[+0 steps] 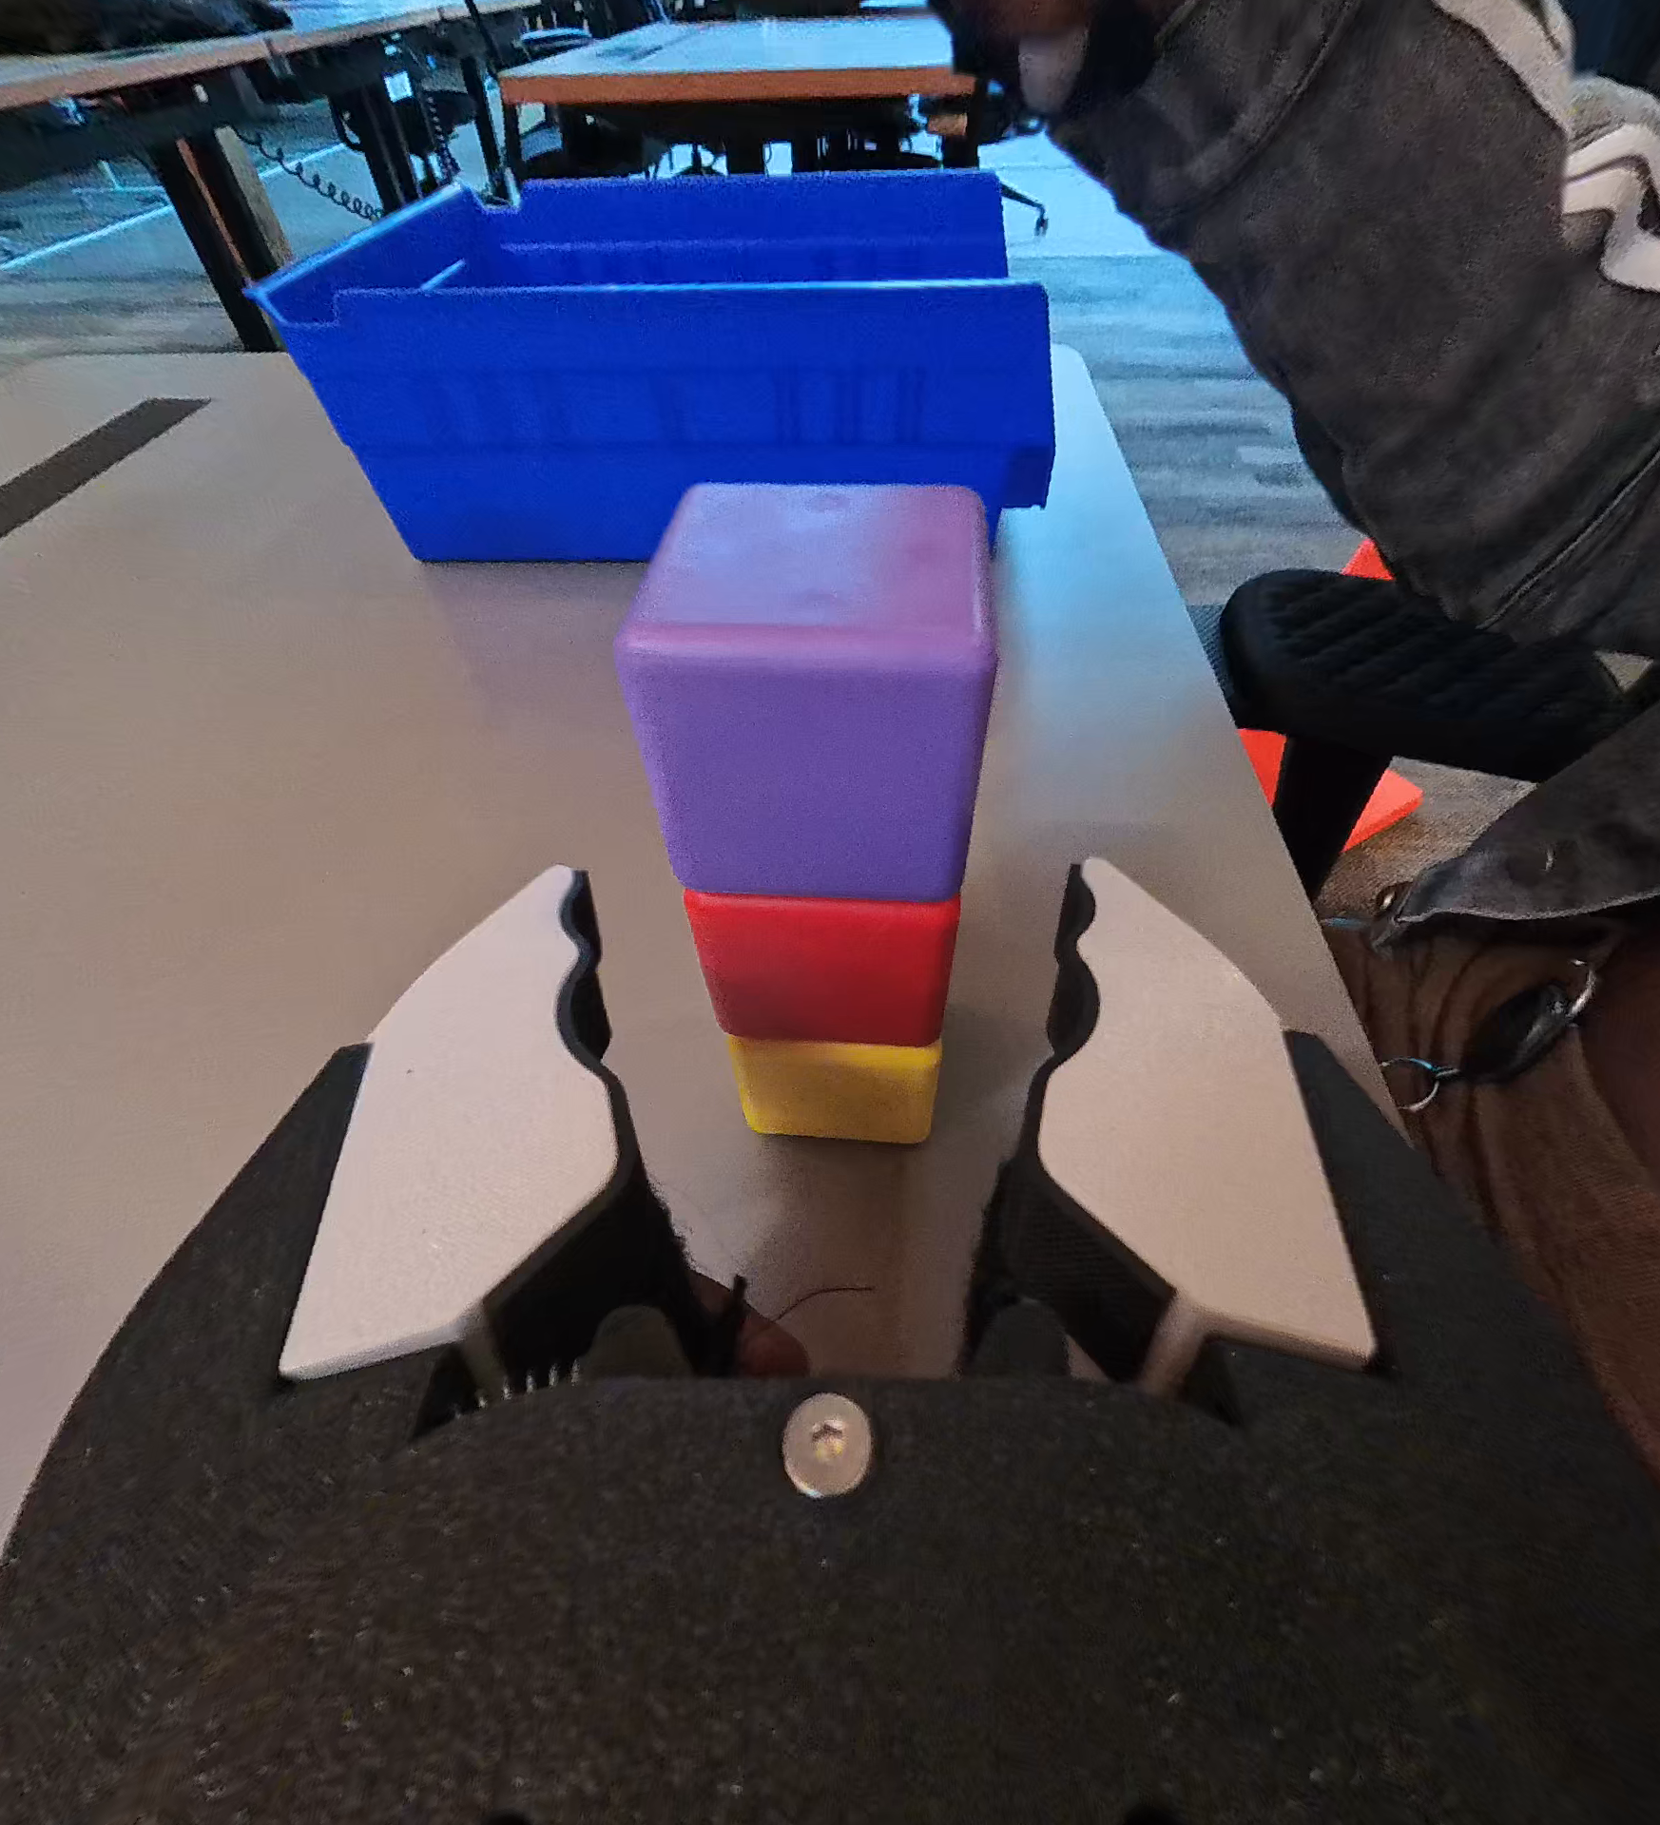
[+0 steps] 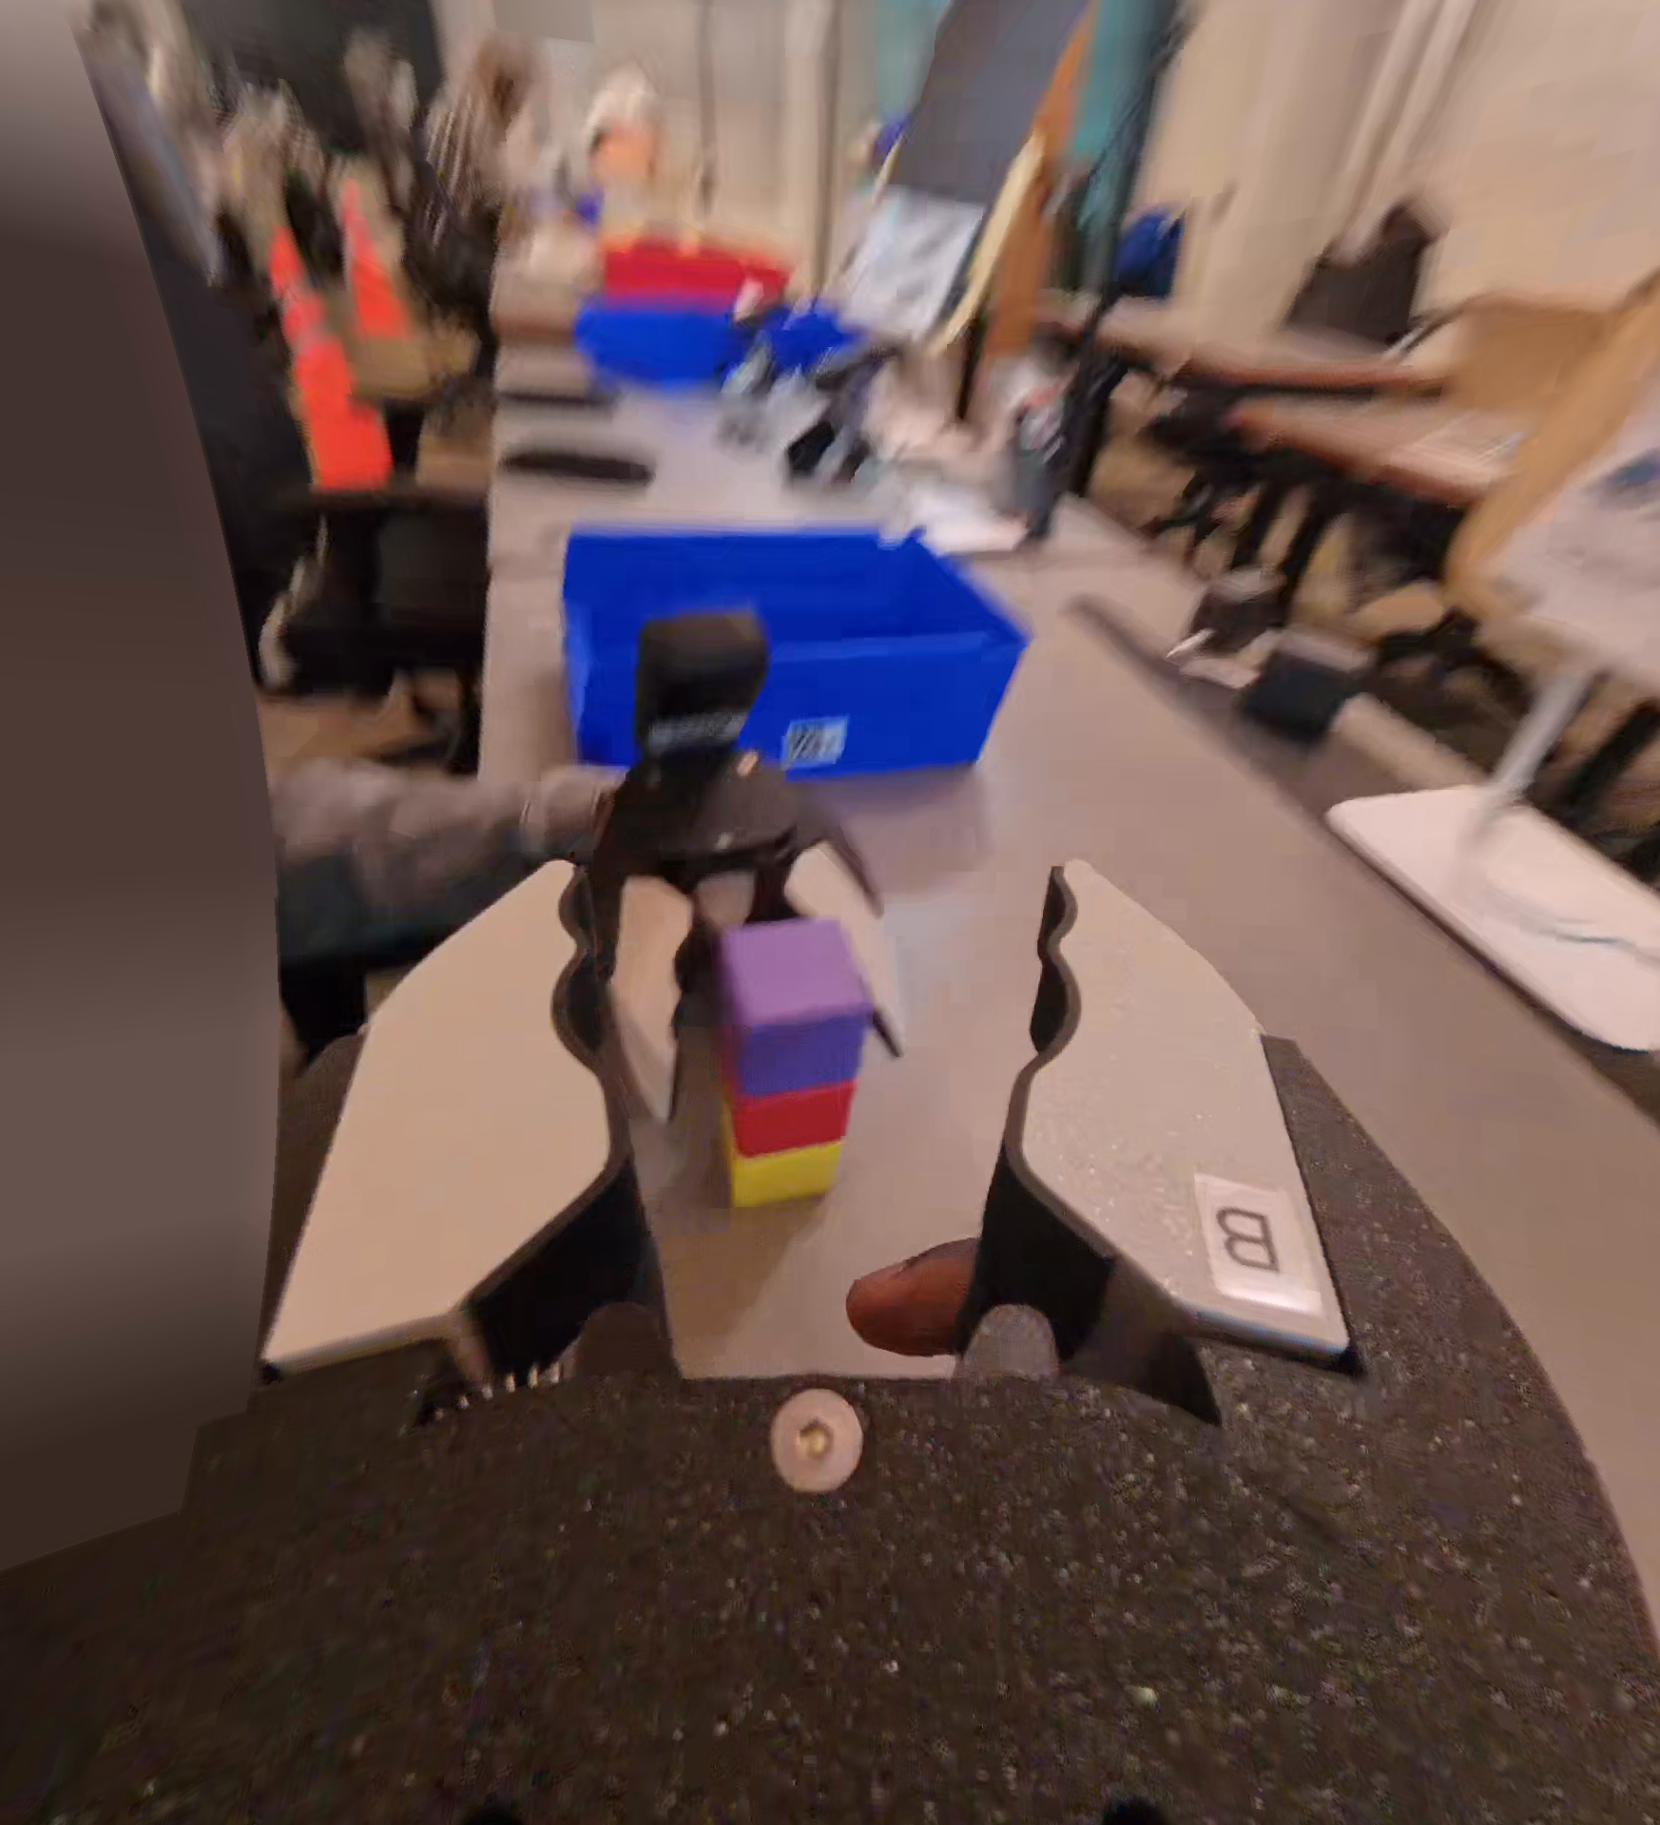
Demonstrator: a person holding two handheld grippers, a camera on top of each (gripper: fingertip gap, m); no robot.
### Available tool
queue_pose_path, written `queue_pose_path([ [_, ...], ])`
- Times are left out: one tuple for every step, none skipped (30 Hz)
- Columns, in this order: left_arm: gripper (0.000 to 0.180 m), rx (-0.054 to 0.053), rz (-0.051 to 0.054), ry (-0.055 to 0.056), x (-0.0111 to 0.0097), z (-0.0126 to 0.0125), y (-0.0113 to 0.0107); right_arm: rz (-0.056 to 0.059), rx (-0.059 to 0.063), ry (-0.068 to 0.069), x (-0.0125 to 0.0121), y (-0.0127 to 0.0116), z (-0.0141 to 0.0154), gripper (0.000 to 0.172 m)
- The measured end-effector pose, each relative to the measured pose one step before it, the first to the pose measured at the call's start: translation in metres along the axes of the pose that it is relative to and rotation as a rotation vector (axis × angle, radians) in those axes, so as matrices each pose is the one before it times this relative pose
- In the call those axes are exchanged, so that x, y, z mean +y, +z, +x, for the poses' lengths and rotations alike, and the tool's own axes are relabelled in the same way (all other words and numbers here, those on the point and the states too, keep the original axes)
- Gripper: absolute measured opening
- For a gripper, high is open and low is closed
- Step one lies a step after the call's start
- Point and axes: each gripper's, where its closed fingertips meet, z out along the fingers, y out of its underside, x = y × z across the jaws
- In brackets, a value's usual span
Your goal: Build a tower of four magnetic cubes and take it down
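In the left wrist view, a tower of three smooth plastic magnetic cubes stands on the pale grey counter (image 1: pixel 214 790): a purple cube (image 1: pixel 811 751) on top, a red cube (image 1: pixel 821 963) under it, and a yellow cube (image 1: pixel 836 1086) at the base, touching the counter. The faces line up closely, which is probably the magnets drawing each cube square onto the one below. The left hand-held gripper (image 1: pixel 826 889) is released, its two grey fingers spread wide to either side of the stack with clear space between each pad and the cubes, so nothing is grasped. Behind the tower sits a blue plastic bin (image 1: pixel 668 415), and a person in a dark jacket (image 1: pixel 1448 346) leans in at the right.

The right wrist view is blurred. It looks at the same tower from the opposite side, purple cube (image 2: pixel 791 1007), red cube (image 2: pixel 791 1116) and yellow cube (image 2: pixel 785 1170) in the same order. The right hand-held gripper (image 2: pixel 811 889) is also released and empty, well short of the stack. The left hand-held gripper (image 2: pixel 757 948) shows beyond the tower, its fingers open around the top.

Only three cubes show, and no fourth is visible; whether the tower is going up or coming down cannot be told.
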Motion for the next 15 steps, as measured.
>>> queue_pose_path([
  [0.083, -0.0077, -0.0079, 0.0079, 0.00124, -0.00026, 0.00153, -0.0800, -0.0423, -0.0312, 0.01641, 0.01580, -0.00921, 0.086],
  [0.076, -0.0132, -0.0041, 0.0056, 0.00074, -0.00130, 0.00086, -0.0754, -0.0252, -0.0290, 0.01552, 0.01501, -0.00492, 0.085],
  [0.066, -0.0134, -0.0031, -0.0002, 0.00060, -0.00160, 0.00043, -0.0636, -0.0252, -0.0178, 0.01310, 0.01345, -0.00338, 0.085],
  [0.055, -0.0056, 0.0000, -0.0033, 0.00031, -0.00090, -0.00022, -0.0442, -0.0218, -0.0021, 0.00949, 0.01149, -0.00153, 0.084],
  [0.050, 0.0067, 0.0025, -0.0035, 0.00006, 0.00072, -0.00030, -0.0255, -0.0140, 0.0095, 0.00608, 0.00932, 0.00051, 0.079],
  [0.050, -0.0002, 0.0006, -0.0027, 0.00012, -0.00024, -0.00020, -0.0197, -0.0081, 0.0119, 0.00478, 0.00712, 0.00203, 0.075],
  [0.050, 0.0037, 0.0000, 0.0000, 0.00002, 0.00041, -0.00007, -0.0168, -0.0027, 0.0084, 0.00396, 0.00557, 0.00271, 0.072],
  [0.050, 0.0044, 0.0004, 0.0018, 0.00007, 0.00073, -0.00007, -0.0104, -0.0063, 0.0039, 0.00301, 0.00443, 0.00177, 0.070],
  [0.050, 0.0019, 0.0004, 0.0023, -0.00004, 0.00044, -0.00003, -0.0116, -0.0115, 0.0014, 0.00297, 0.00359, 0.00033, 0.066],
  [0.050, 0.0035, 0.0003, 0.0030, 0.00004, 0.00066, 0.00006, -0.0169, -0.0125, -0.0035, 0.00357, 0.00251, -0.00039, 0.056],
  [0.050, 0.0012, 0.0000, 0.0003, 0.00002, 0.00021, -0.00006, -0.0096, -0.0064, -0.0104, 0.00231, 0.00118, -0.00042, 0.049],
  [0.050, 0.0012, 0.0000, -0.0002, 0.00000, 0.00017, 0.00000, 0.0006, -0.0008, -0.0115, 0.00031, -0.00016, -0.00024, 0.049],
  [0.050, 0.0025, -0.0002, 0.0022, -0.00003, 0.00044, 0.00013, -0.0008, 0.0017, -0.0092, 0.00001, -0.00054, -0.00061, 0.048],
  [0.050, 0.0012, -0.0002, 0.0019, 0.00008, 0.00037, 0.00010, -0.0003, 0.0078, -0.0088, 0.00007, -0.00061, -0.00018, 0.048],
  [0.050, 0.0005, -0.0002, -0.0007, 0.00005, 0.00005, -0.00008, 0.0077, 0.0144, -0.0069, -0.00070, -0.00113, 0.00040, 0.048],
])
